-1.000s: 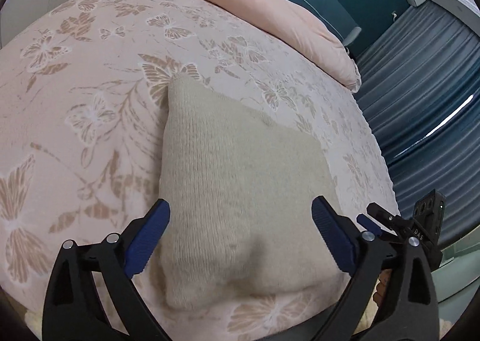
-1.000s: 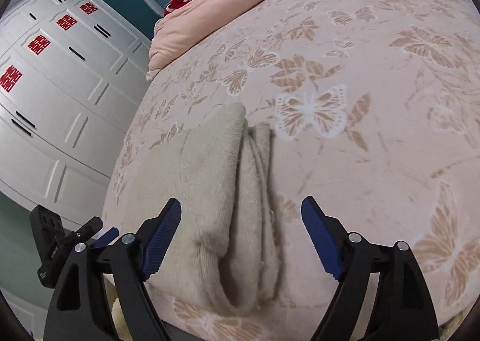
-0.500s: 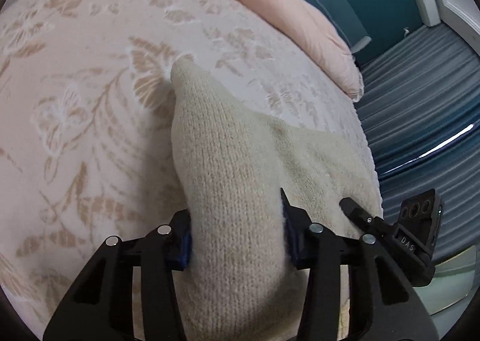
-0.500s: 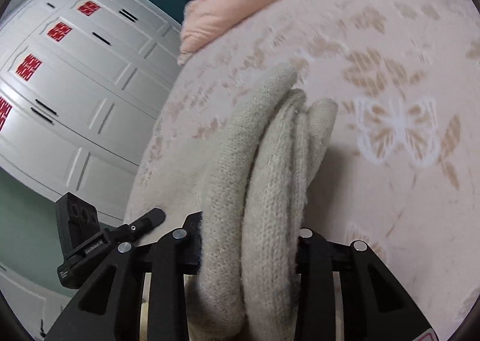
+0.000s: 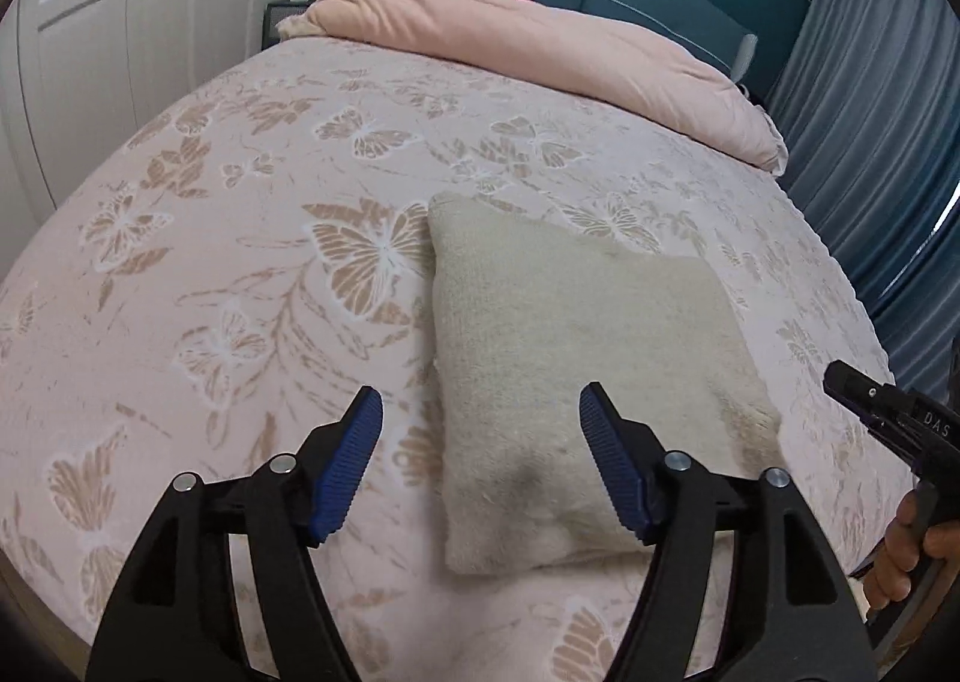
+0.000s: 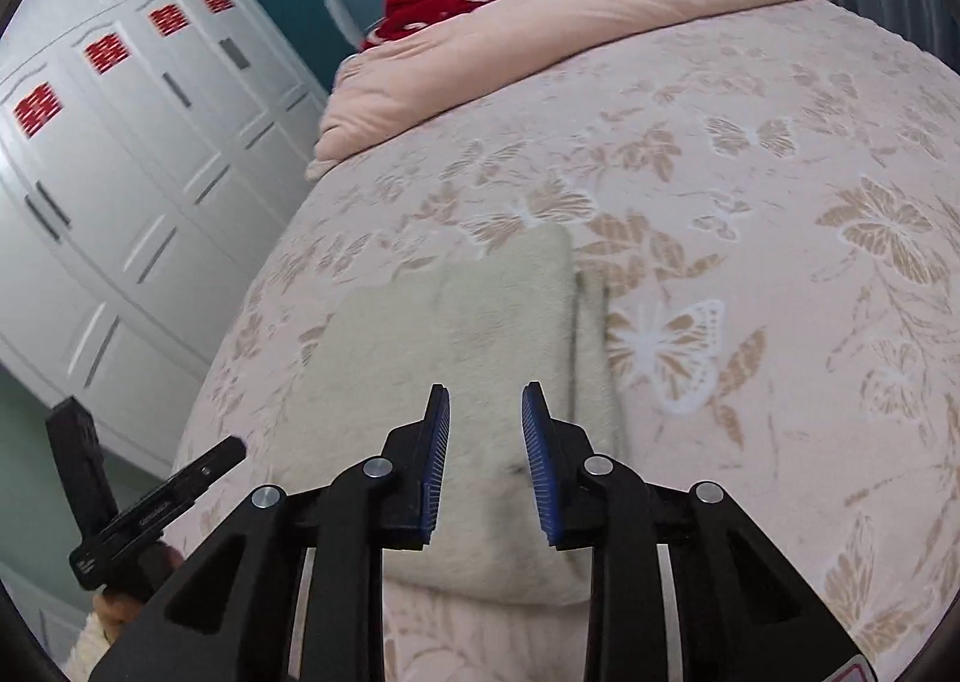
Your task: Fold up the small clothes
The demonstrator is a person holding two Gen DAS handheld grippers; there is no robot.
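At the bottom of the left wrist view, the left gripper stands wide open, empty, above the near edge of the folded beige knit garment. In the right wrist view the right gripper is parted by a narrow gap, holding nothing, over the same garment at frame centre. The garment lies flat on the butterfly-print bedspread. Lettering "DAS" marks the other tool at the right edge. Farther up: a pink duvet, and red emblems on the white wardrobe, unreadable.
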